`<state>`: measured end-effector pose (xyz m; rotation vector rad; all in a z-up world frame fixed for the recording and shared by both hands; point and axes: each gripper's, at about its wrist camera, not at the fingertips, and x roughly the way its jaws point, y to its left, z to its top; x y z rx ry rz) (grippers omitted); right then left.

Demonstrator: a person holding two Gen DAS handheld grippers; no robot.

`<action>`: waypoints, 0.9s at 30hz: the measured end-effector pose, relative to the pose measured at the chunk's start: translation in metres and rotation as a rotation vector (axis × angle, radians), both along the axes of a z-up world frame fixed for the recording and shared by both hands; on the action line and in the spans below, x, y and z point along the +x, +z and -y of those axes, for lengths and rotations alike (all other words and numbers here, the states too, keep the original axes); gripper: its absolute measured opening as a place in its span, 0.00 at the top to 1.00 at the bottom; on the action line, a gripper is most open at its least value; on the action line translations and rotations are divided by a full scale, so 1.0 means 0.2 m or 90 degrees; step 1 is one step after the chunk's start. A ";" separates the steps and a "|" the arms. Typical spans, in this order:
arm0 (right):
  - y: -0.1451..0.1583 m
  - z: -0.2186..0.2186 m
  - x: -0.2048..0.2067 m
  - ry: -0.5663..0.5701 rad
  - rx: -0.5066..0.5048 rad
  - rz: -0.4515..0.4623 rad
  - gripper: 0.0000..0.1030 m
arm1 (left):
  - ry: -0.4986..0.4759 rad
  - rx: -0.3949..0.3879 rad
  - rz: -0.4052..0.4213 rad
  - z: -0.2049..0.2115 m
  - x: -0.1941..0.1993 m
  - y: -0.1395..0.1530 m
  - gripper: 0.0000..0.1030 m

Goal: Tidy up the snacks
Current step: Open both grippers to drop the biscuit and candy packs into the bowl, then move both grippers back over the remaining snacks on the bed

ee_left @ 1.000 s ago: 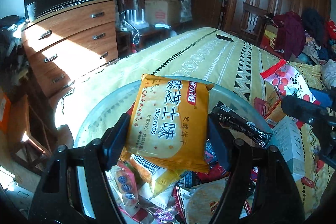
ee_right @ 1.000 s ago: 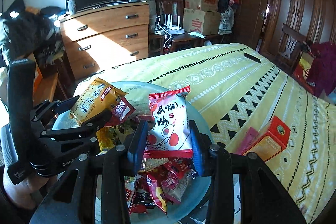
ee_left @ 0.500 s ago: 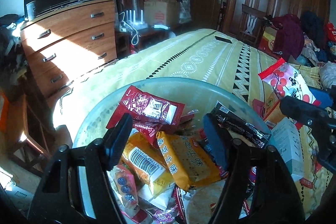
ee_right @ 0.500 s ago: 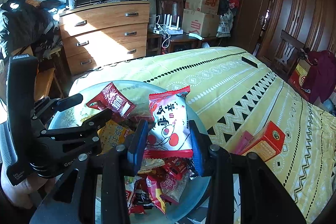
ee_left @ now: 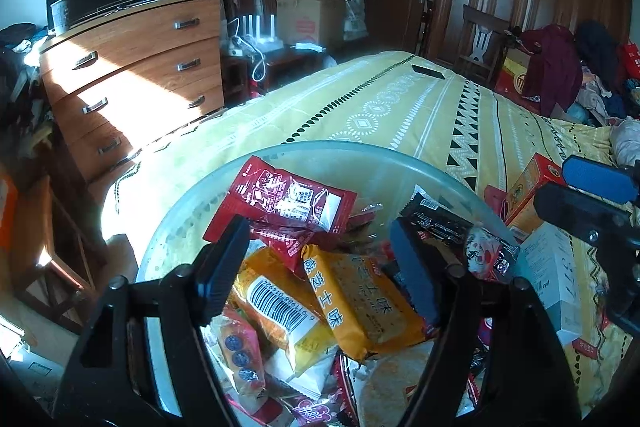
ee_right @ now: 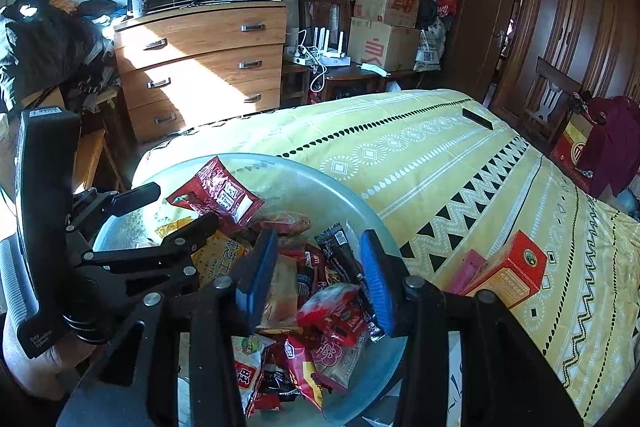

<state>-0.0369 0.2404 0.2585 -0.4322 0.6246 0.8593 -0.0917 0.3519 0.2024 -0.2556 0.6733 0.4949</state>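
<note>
Dropped: both packets have left the fingers, so the left gripper [ee_left: 320, 271] and right gripper [ee_right: 318, 277] hang apart, empty, over the snack-filled glass bowl [ee_right: 340, 187] on the bed [ee_right: 460, 163].

Yellow bedspread [ee_right: 460, 163] (black-and-white geometric bands), red box [ee_right: 508, 273].

The left gripper [ee_left: 320, 267] is held with its jaws spread wide and nothing between the blue pads. The right gripper [ee_right: 318, 277] is likewise spread, pads apart and gripping nothing. In the right wrist view, the left gripper [ee_right: 176, 211] sits to the left, its handle grasped by the person's left hand [ee_right: 36, 355].
</note>
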 end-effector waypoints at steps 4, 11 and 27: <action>0.00 0.00 0.00 -0.003 -0.002 0.002 0.53 | 0.003 -0.001 0.000 0.00 0.00 -0.01 0.17; -0.01 0.02 -0.01 -0.011 -0.002 0.010 0.37 | 0.011 0.004 -0.001 0.02 -0.01 0.00 0.00; -0.05 0.68 -0.15 -0.081 0.119 0.009 0.08 | -0.009 0.071 -0.004 0.30 0.04 0.09 0.00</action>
